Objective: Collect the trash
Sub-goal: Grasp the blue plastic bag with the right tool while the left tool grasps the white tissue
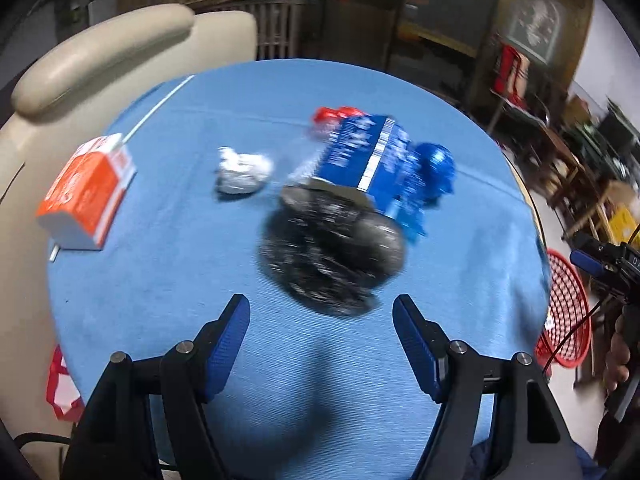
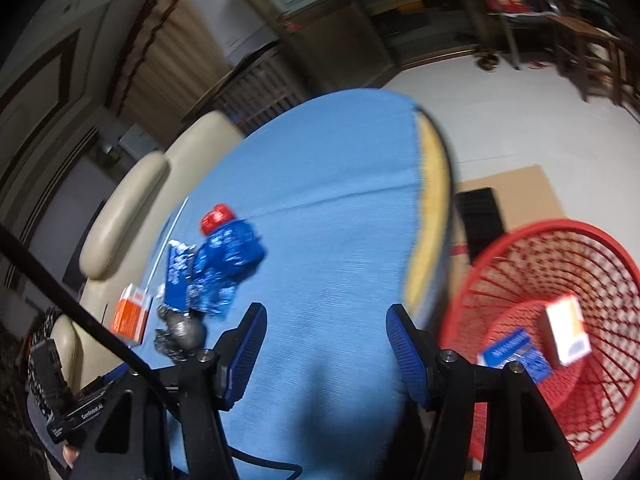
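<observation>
Remaining trash: five items are seen on the blue worktop point(image 1: 168, 280), so the task is judged partly done.
Black wad point(image 1: 332, 252): a crumpled dark bag lies nearest the left tool, just ahead of its fingers and touching the blue packet behind it.
Blue packet point(image 1: 368, 160): a crushed printed wrapper lies mid-worktop; whether it is one piece or two cannot be told through the blur.
Red cap point(image 2: 217, 218): a red piece is seen touching the far end of the blue packet.
White wad point(image 1: 243, 175): crumpled paper lies apart, left of the packet.
Orange carton point(image 1: 86, 194): it rests near the worktop's left edge, well apart from the rest.
Basket point(image 2: 520, 236): a red mesh basket stands on the floor beside the worktop's right edge.
Collected: a white-and-orange box point(image 2: 566, 330) and a blue card point(image 2: 516, 350) are seen lying inside the basket.
Left tool point(image 1: 321, 314): fingers are spread apart and hold nothing; it is aimed at the black wad.
Right tool point(image 2: 326, 322): fingers are spread apart and hold nothing; it hangs over the worktop near the basket side.
Judgement: two items are binned, five are left; the black wad is the likely next pick.
</observation>
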The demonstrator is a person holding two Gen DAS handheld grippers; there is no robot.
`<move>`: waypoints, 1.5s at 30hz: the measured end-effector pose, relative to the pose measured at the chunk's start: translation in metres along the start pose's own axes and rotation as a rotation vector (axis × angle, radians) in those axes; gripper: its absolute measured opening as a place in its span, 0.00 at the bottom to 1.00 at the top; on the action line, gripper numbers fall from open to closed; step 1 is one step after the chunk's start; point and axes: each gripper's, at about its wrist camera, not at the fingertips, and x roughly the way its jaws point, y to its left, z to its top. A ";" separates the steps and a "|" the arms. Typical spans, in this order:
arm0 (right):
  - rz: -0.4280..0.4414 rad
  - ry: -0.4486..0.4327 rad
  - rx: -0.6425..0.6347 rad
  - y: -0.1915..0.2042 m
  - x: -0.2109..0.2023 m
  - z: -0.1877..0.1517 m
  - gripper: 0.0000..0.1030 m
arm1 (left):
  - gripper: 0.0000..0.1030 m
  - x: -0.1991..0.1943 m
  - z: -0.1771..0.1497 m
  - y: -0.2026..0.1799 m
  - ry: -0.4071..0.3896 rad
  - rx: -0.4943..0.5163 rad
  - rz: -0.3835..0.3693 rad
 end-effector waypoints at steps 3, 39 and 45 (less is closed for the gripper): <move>0.009 0.014 -0.058 0.028 0.020 0.007 0.64 | 0.72 0.002 0.004 0.016 -0.011 -0.030 0.006; 0.028 0.213 -0.026 0.105 0.207 0.067 0.62 | 0.58 0.135 0.114 0.111 0.078 -0.295 -0.100; 0.048 0.227 -0.037 0.105 0.212 0.066 0.61 | 0.35 0.142 0.111 0.109 0.086 -0.299 -0.190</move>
